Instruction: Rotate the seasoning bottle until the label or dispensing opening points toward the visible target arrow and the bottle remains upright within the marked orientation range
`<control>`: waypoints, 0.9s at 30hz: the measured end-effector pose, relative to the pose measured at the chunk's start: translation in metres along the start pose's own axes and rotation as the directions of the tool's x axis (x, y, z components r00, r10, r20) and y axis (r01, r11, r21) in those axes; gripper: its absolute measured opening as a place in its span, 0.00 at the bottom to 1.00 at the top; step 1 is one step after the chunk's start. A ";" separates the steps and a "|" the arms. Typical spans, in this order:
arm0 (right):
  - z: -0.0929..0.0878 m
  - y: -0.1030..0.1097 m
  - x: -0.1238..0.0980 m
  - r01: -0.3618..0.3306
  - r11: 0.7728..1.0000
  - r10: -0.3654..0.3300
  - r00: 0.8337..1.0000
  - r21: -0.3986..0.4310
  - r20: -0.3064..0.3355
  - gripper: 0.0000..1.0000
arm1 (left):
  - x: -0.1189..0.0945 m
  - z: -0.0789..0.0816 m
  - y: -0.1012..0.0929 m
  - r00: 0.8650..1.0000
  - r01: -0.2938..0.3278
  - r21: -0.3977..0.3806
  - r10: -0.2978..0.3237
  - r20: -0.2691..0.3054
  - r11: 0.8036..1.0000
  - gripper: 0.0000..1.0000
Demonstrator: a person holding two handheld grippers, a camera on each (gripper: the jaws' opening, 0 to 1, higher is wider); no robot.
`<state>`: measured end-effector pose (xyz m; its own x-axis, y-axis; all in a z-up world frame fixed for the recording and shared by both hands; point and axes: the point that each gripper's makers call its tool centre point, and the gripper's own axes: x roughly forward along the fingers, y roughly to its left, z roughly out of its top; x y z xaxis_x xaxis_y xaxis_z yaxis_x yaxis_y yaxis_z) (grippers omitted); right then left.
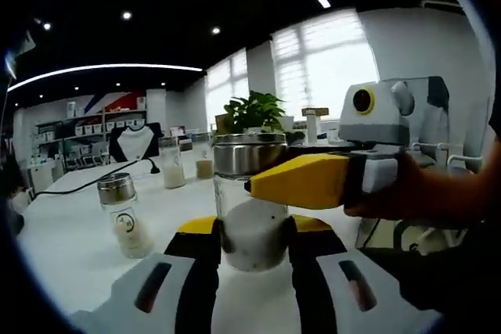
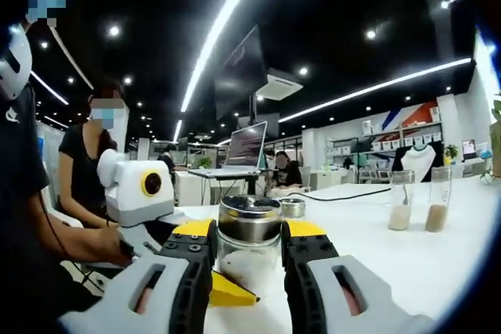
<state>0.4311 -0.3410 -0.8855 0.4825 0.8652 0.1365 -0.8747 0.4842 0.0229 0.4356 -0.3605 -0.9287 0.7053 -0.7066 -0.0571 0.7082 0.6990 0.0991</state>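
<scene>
The seasoning bottle [image 1: 250,209], a clear glass jar with a metal lid and pale grains in its lower half, stands upright on the white counter [image 1: 70,232]. In the left gripper view the left gripper [image 1: 253,244] has its black, yellow-tipped fingers [image 1: 205,252] set on either side of the jar's lower body, pressed close to the glass so that they appear to hold it. The right gripper [image 1: 266,184] comes in from the right of that view, its yellow fingertip lying against the jar just under the lid. In the right gripper view the right gripper [image 2: 247,244] brackets the same jar [image 2: 249,240] below its lid, fingers narrow and seemingly touching the glass, though contact is hard to confirm from this angle. A smaller lidded jar [image 1: 125,217] stands apart to the left on the counter, and two tall glass containers [image 2: 419,199] with pale and tan contents stand farther off. A potted plant [image 1: 254,111] sits behind.
</scene>
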 end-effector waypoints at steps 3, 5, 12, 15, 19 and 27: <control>0.001 -0.001 0.003 0.061 0.998 -0.061 0.998 0.004 0.002 0.31 | -0.001 0.002 0.002 0.999 -0.041 0.023 0.041 0.012 0.999 0.35; 0.000 -0.003 0.005 0.102 0.995 -0.102 0.995 -0.008 -0.010 0.31 | 0.001 0.001 0.004 0.998 -0.060 0.014 0.060 0.012 0.998 0.35; -0.003 -0.007 0.009 0.225 0.974 -0.226 0.974 -0.024 -0.027 0.32 | 0.003 -0.003 0.008 0.990 -0.142 0.035 0.142 0.003 0.989 0.35; -0.004 -0.009 0.010 0.263 0.964 -0.264 0.964 -0.025 -0.024 0.32 | 0.004 -0.004 0.010 0.985 -0.170 0.056 0.170 0.005 0.984 0.35; -0.003 -0.011 0.009 0.315 0.949 -0.315 0.949 -0.009 -0.004 0.32 | 0.005 -0.005 0.010 0.982 -0.187 0.068 0.186 0.016 0.980 0.35; 0.002 -0.012 0.007 0.291 0.956 -0.291 0.957 -0.022 0.005 0.31 | 0.008 -0.002 0.011 0.991 -0.130 0.039 0.128 0.031 0.991 0.36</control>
<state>0.4450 -0.3406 -0.8824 0.7160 0.6862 0.1286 -0.6951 0.7179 0.0397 0.4490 -0.3579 -0.9302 0.7892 -0.6140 -0.0130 0.6091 0.7798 0.1447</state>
